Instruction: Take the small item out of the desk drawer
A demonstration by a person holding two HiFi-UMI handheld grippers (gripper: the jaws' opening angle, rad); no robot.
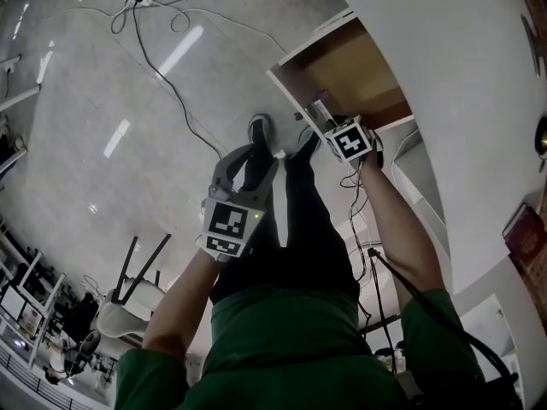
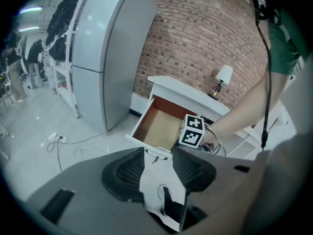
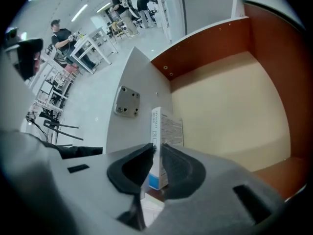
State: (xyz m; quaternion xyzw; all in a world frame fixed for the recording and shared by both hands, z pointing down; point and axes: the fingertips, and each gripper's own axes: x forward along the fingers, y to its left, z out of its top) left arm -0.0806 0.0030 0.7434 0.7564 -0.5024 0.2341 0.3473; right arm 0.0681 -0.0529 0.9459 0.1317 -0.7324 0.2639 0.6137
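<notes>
The desk drawer (image 1: pixel 342 73) stands pulled out from the white desk (image 1: pixel 461 101), and its beige floor (image 3: pixel 230 106) looks bare. My right gripper (image 3: pixel 157 160) is at the drawer's front edge, shut on a small white box with a blue end (image 3: pixel 156 131). The box stands upright between the pads, just inside the drawer's white front panel (image 3: pixel 137 82). My left gripper (image 2: pixel 157 163) hangs lower over the person's legs, away from the drawer, open with nothing between its jaws. The left gripper view shows the drawer (image 2: pixel 159 124) and the right gripper's marker cube (image 2: pixel 193 130).
A metal lock plate (image 3: pixel 127 102) sits on the drawer front. Cables and a power strip (image 1: pixel 137 0) lie on the floor. A grey refrigerator (image 2: pixel 105 58) stands left of the desk, and a small lamp (image 2: pixel 223 75) is on it. A chair (image 1: pixel 128 306) is at lower left.
</notes>
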